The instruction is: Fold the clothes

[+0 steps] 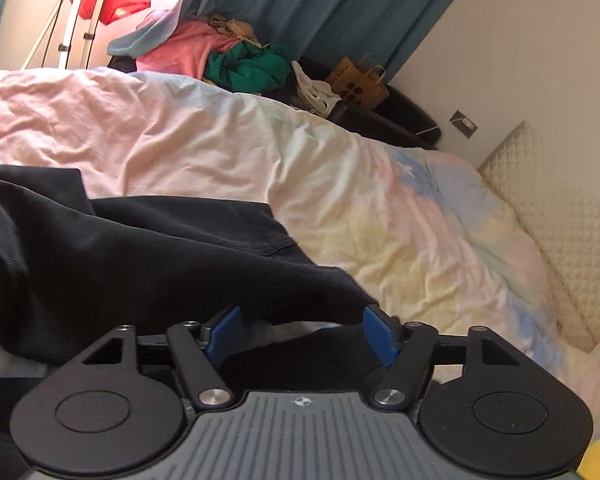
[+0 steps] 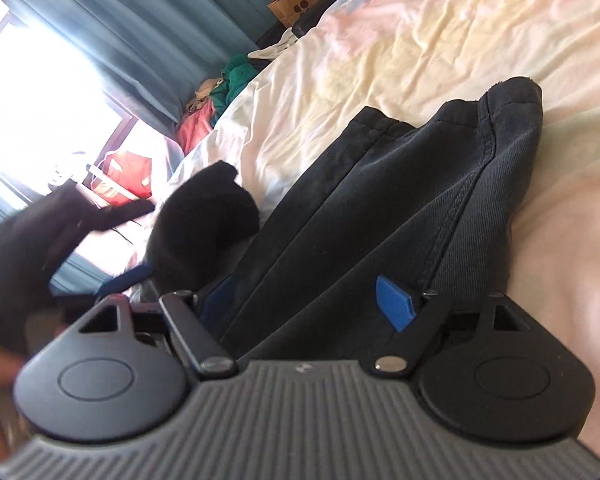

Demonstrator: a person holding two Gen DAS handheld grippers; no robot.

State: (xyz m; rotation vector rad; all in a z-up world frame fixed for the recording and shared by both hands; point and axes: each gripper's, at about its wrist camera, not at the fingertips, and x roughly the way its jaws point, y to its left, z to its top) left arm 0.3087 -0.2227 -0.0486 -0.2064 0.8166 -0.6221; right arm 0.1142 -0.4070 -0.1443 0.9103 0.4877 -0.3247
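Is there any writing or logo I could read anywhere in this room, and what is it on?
No words read clearly.
Brown paper bag: dark print down its side and dark dots, too blurred to read.
Left gripper: small round emblem on its grey body, no letters.

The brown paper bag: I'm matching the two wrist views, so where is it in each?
Left wrist: brown paper bag, upper middle, beyond the bed.
Right wrist: top centre, beside the teal curtain.
Shared landmark: green garment in the clothes pile.
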